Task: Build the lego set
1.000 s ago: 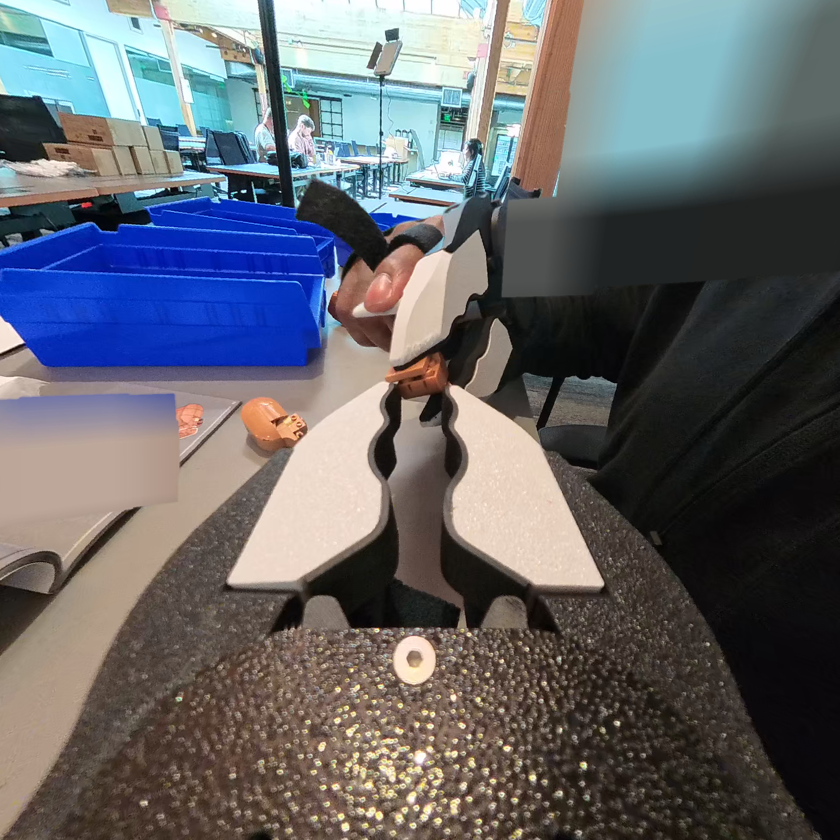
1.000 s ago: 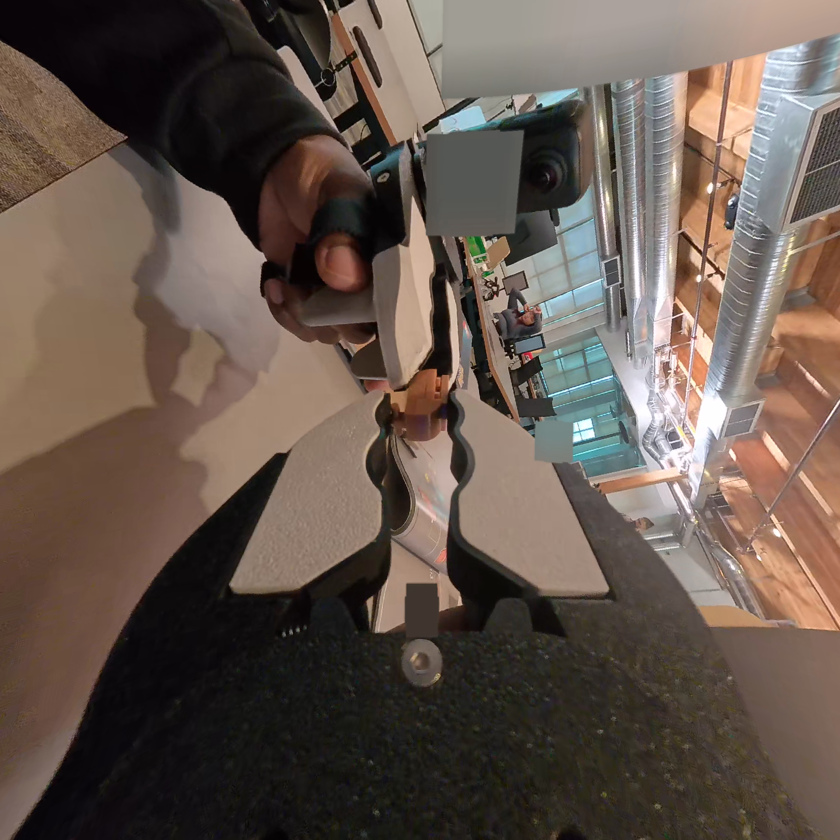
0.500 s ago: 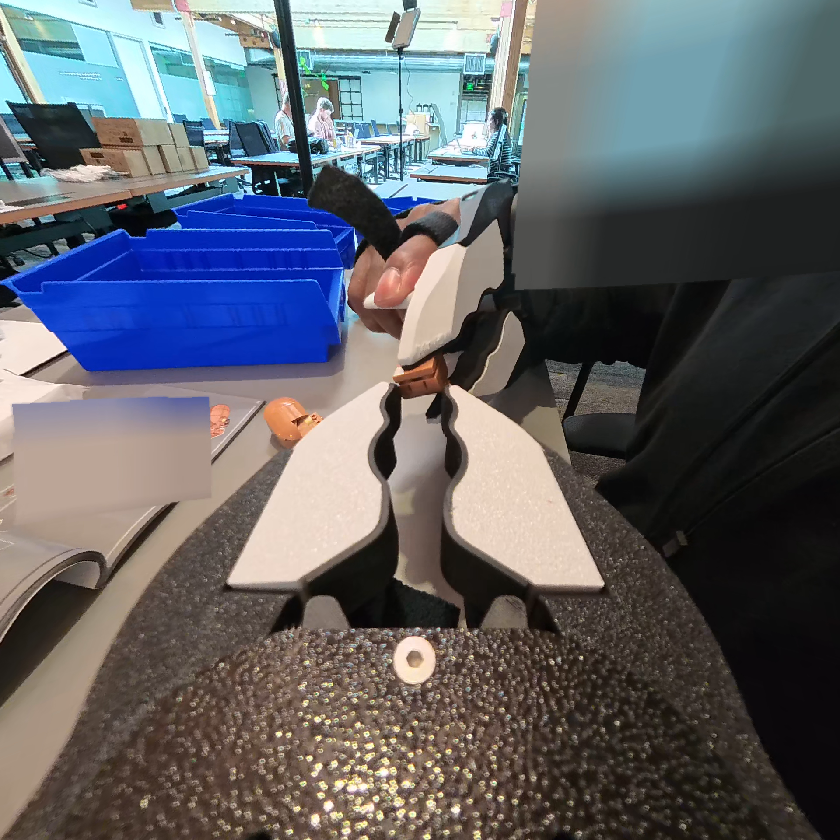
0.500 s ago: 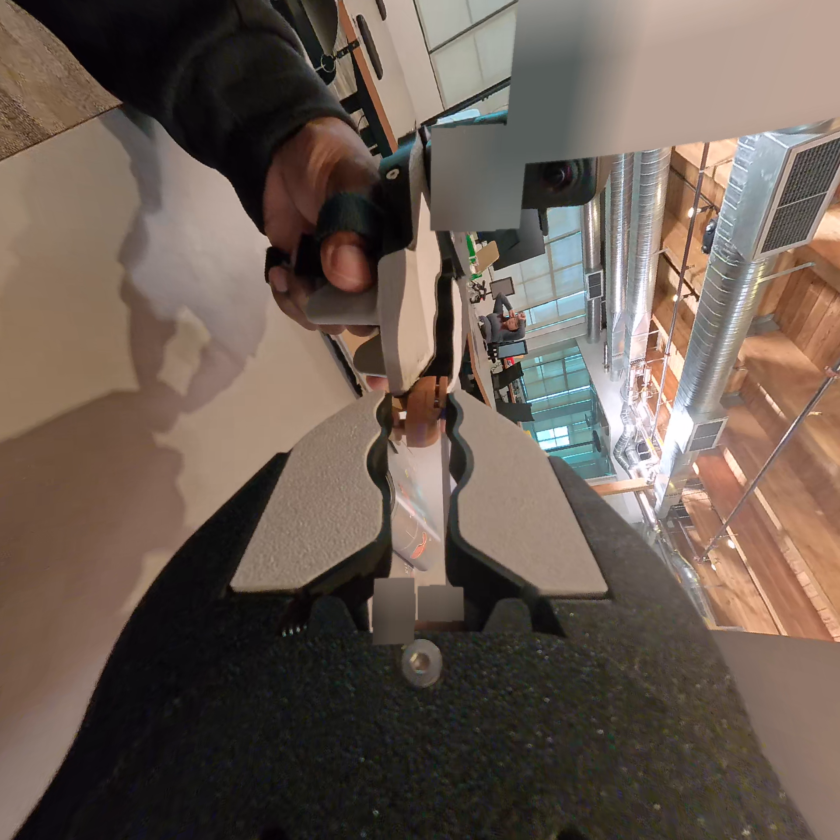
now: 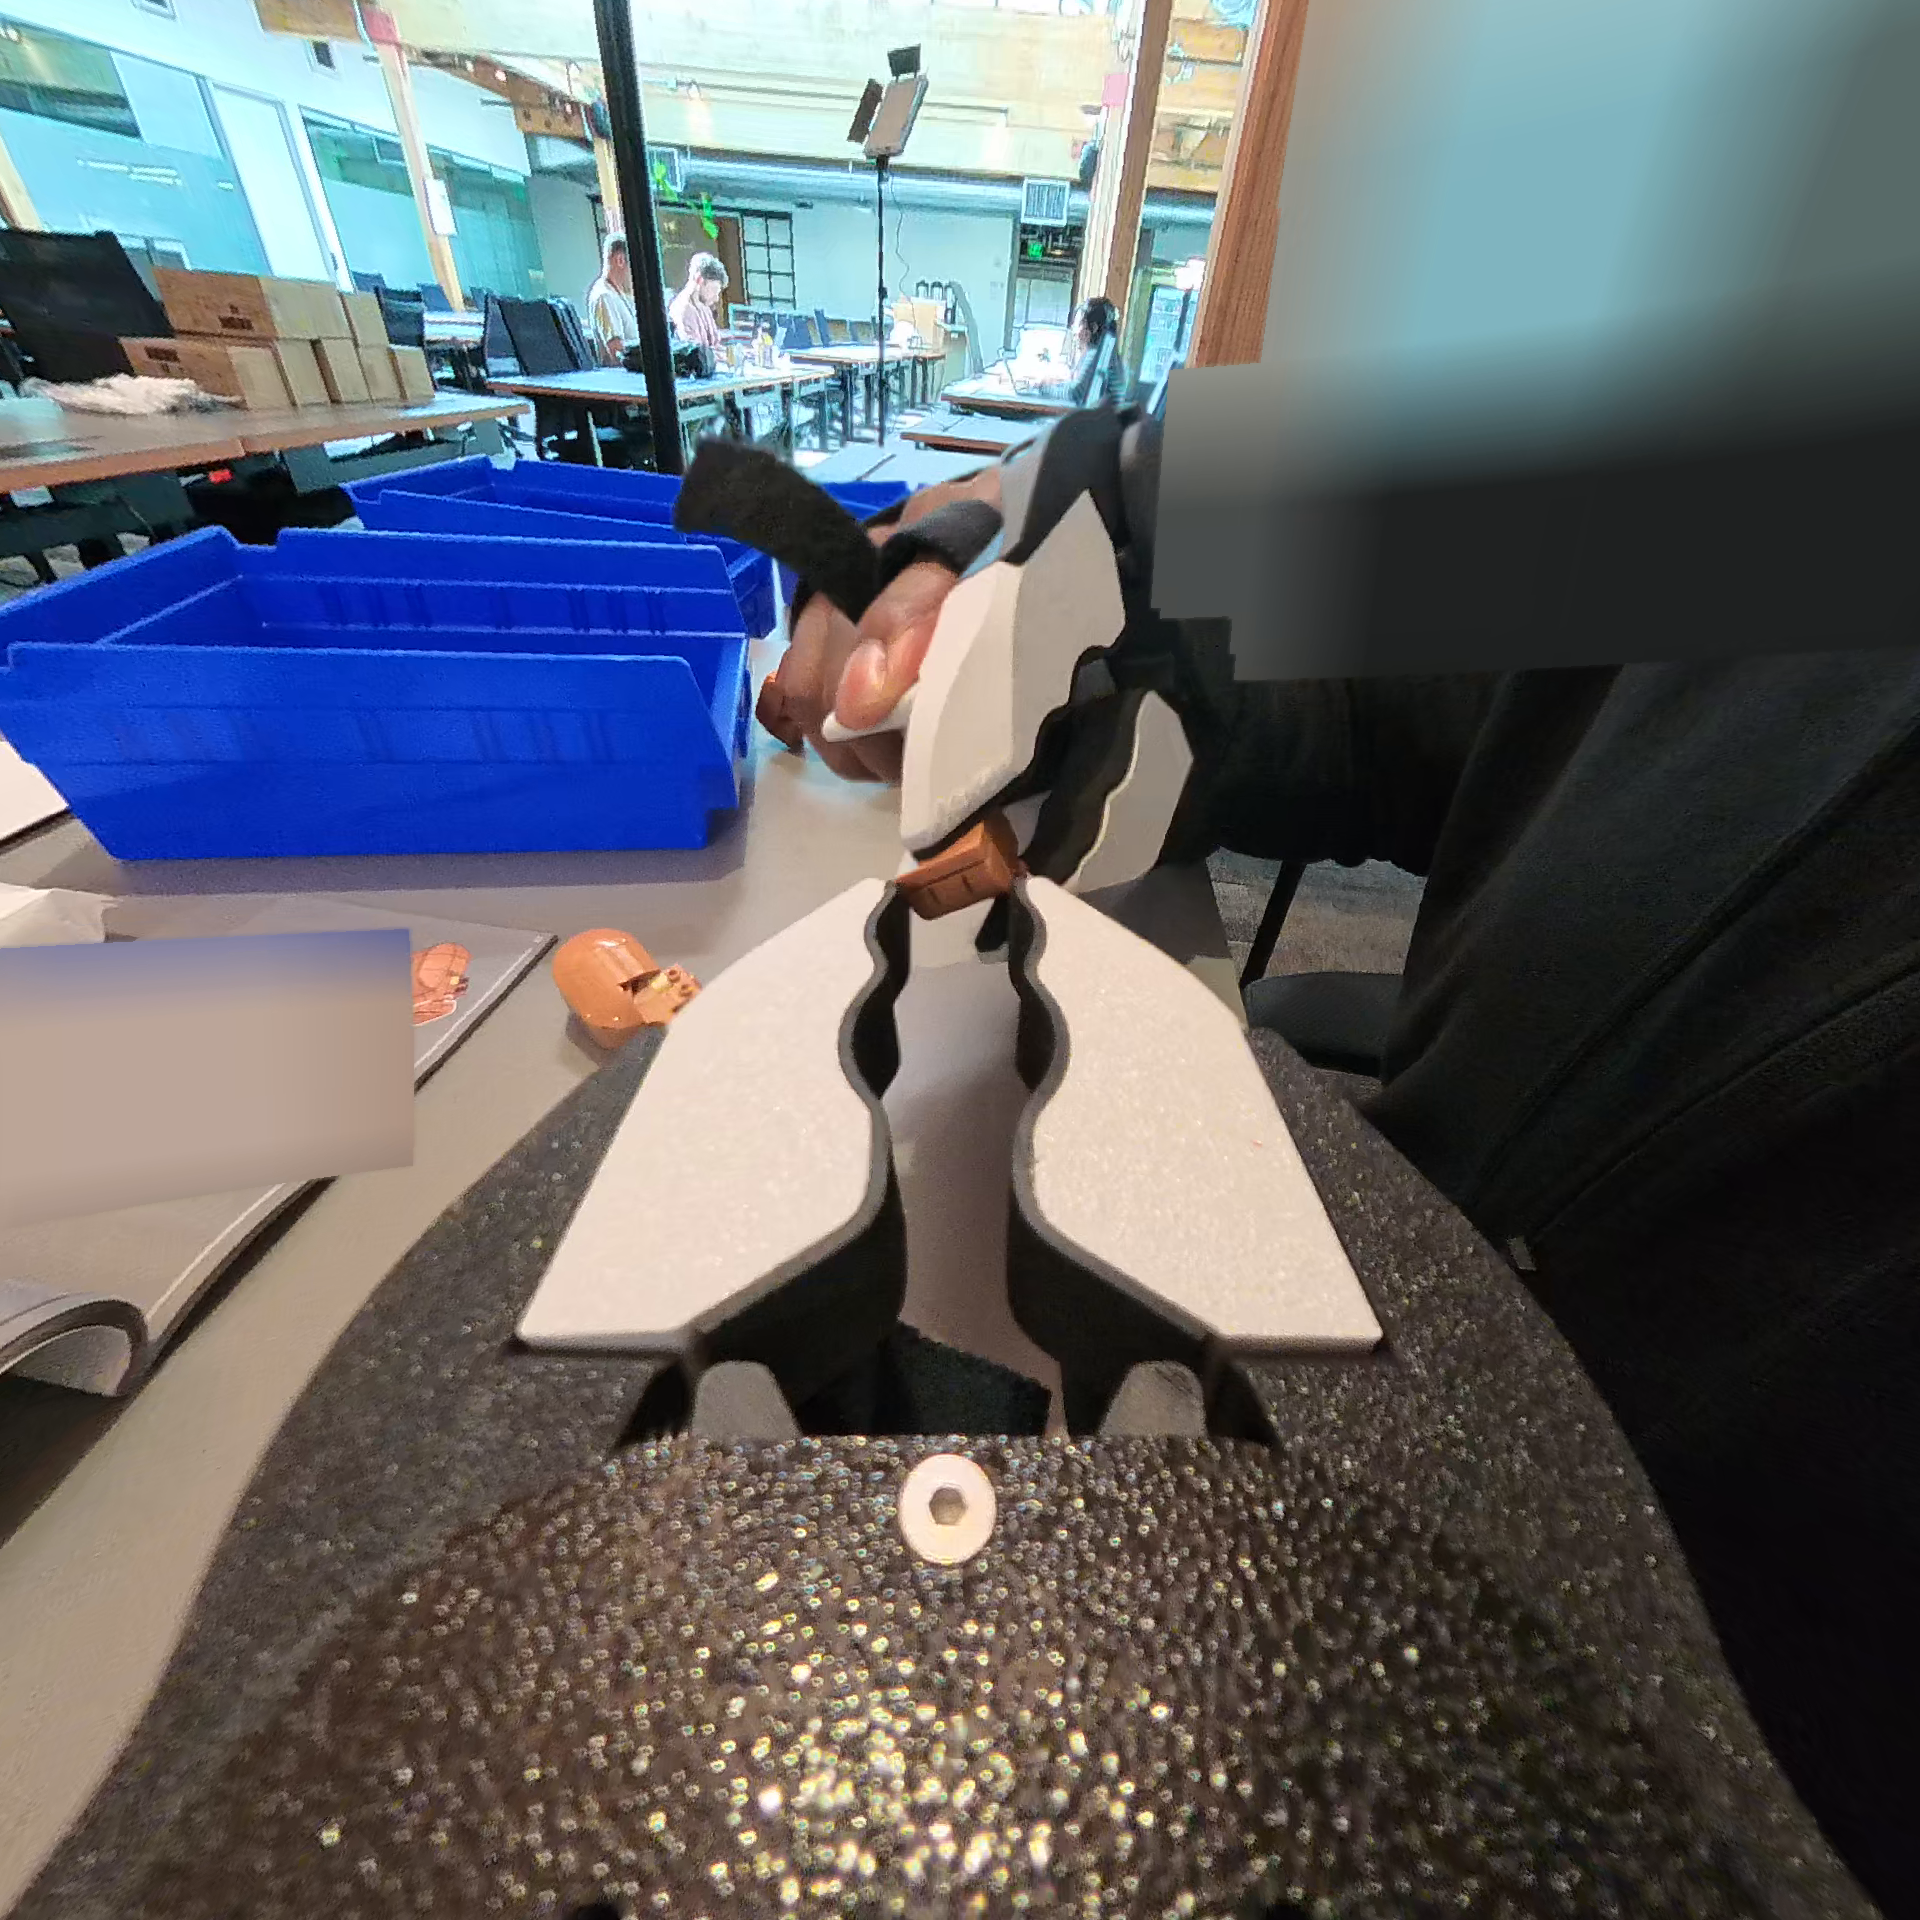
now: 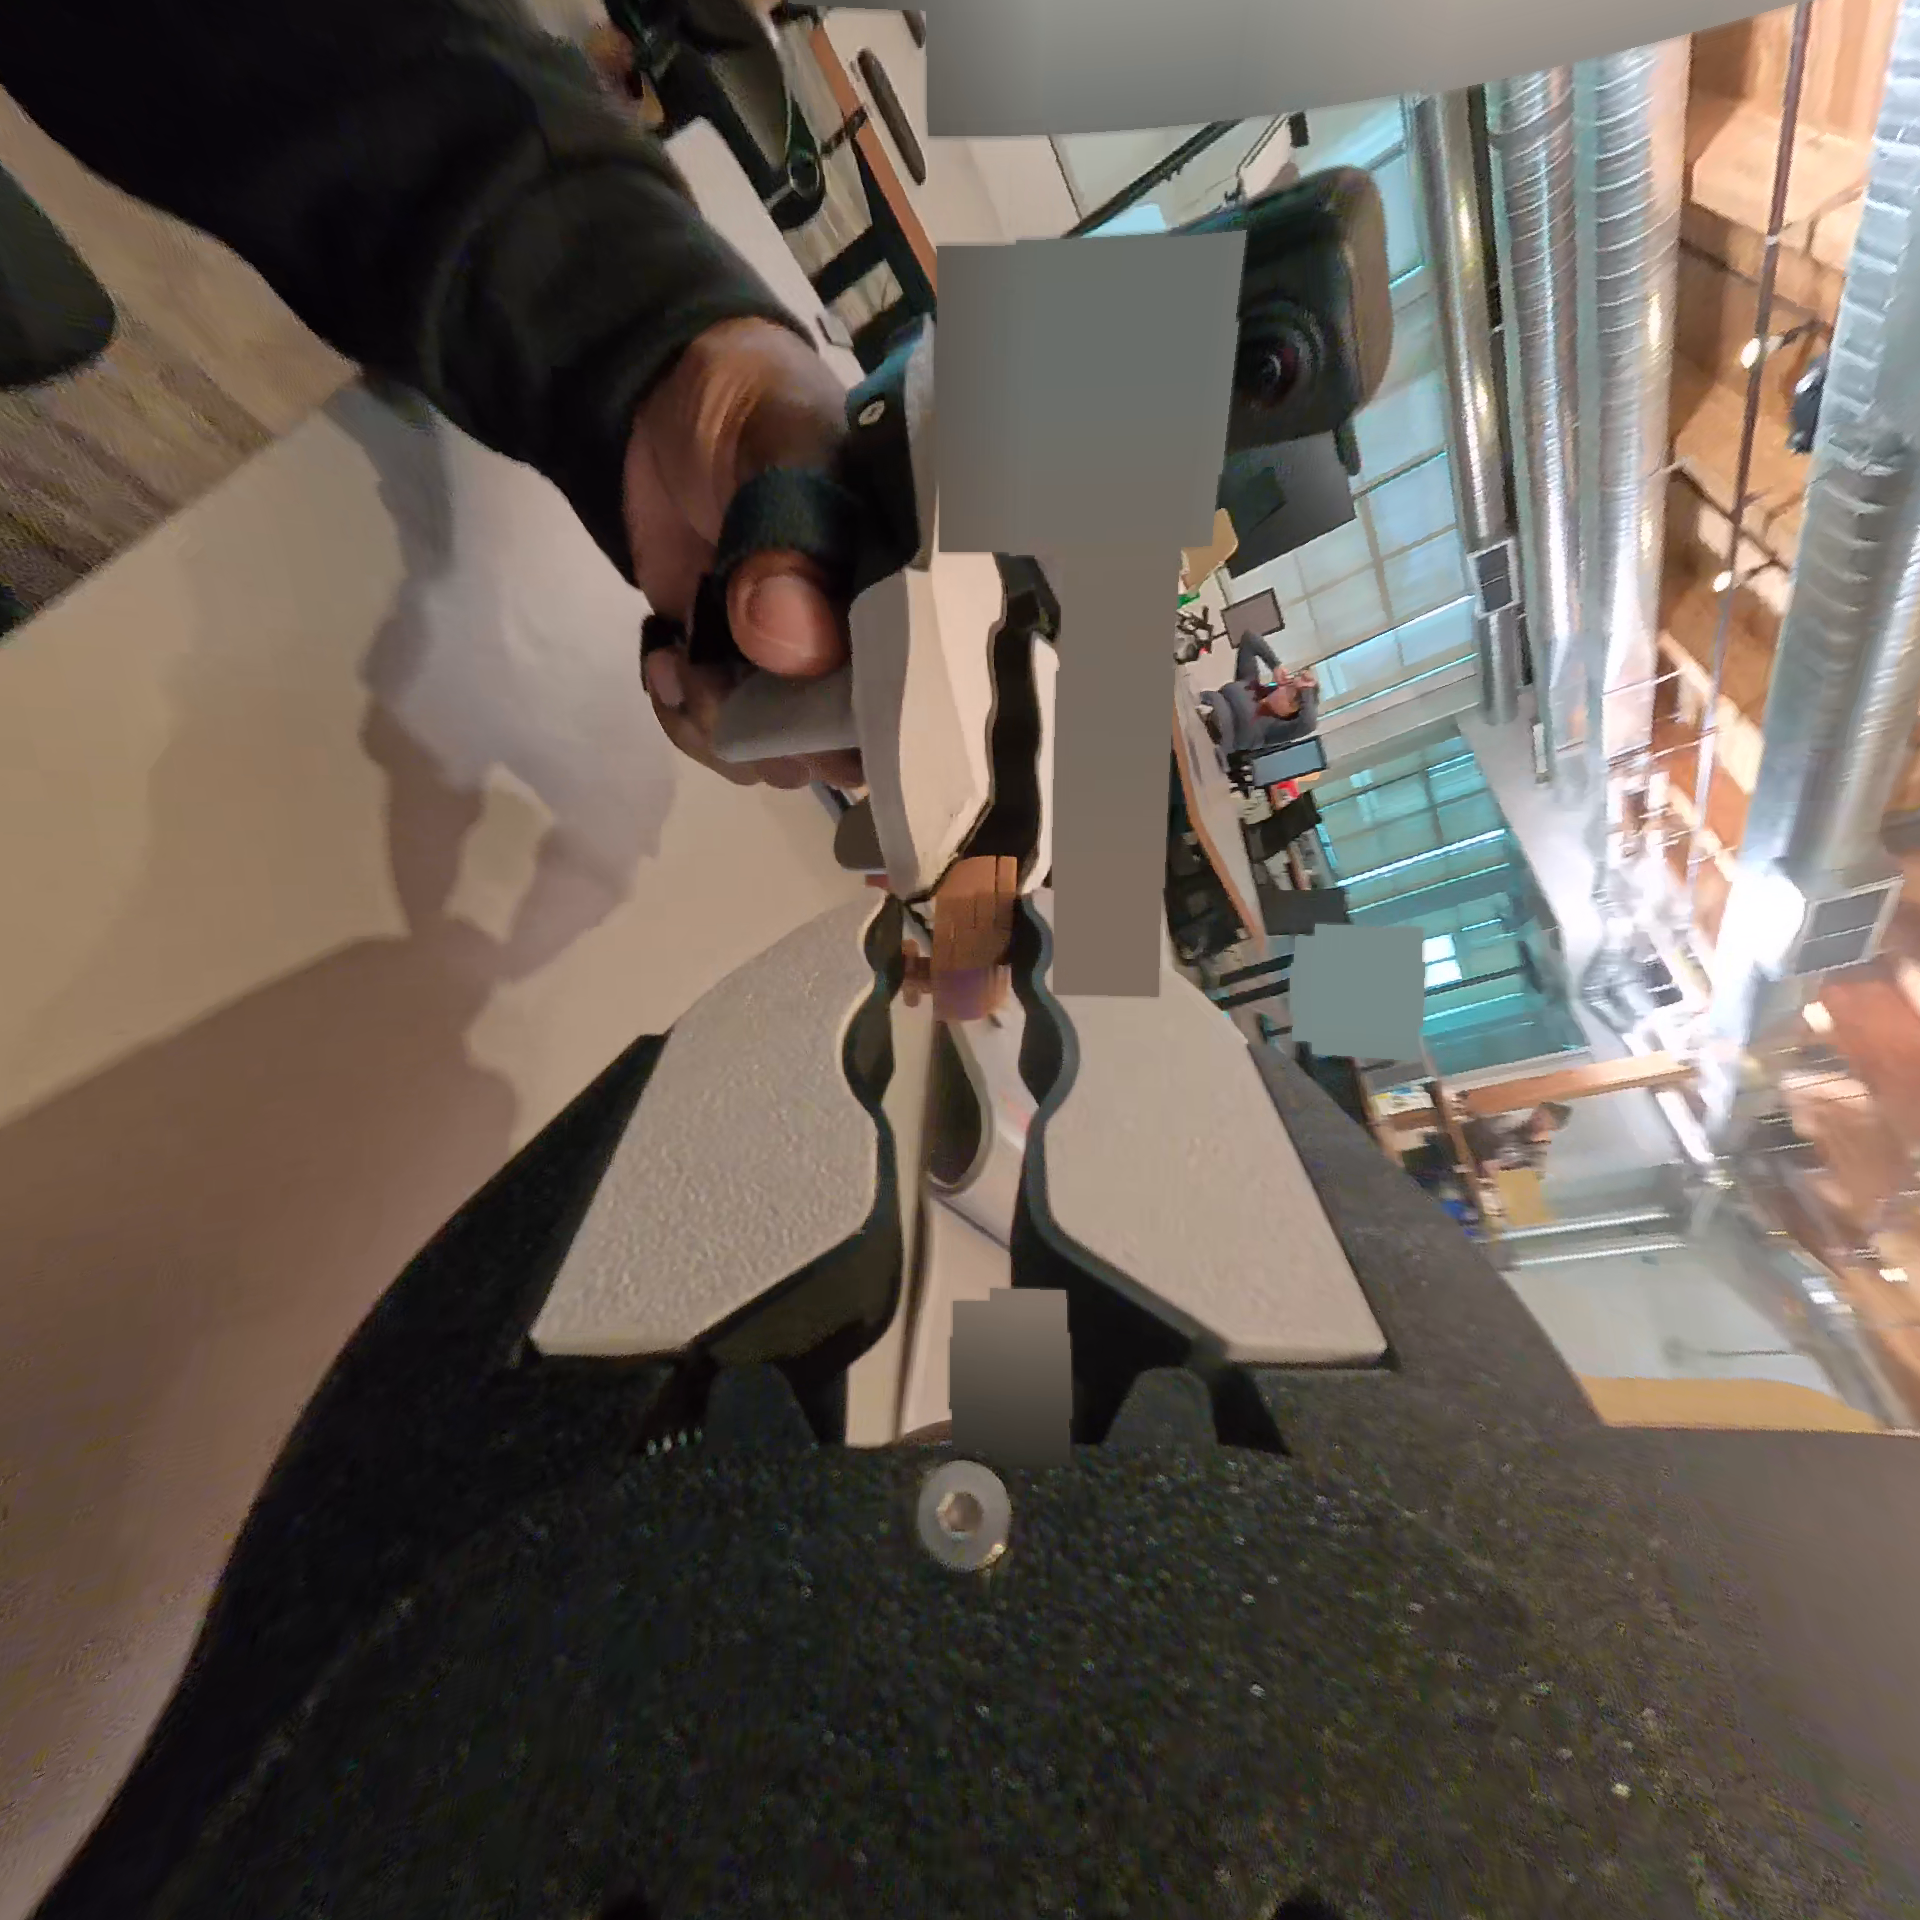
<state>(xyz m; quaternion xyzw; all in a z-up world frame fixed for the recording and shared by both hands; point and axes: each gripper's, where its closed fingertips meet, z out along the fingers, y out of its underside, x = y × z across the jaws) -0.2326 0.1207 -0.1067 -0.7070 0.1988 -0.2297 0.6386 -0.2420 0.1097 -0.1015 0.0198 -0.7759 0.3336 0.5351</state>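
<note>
**Left wrist view: two claws meet on one brown brick piece**

Left wrist view shows the left gripper [image 5: 951, 896] and the right gripper [image 5: 1023, 842] tip to tip above the table [image 5: 810, 873], both clamped on a small brown brick piece [image 5: 956, 871]. A second brown piece [image 5: 620, 992] lies on the table beside an open booklet [image 5: 260, 1039], near blue bins [image 5: 384, 717].
</note>
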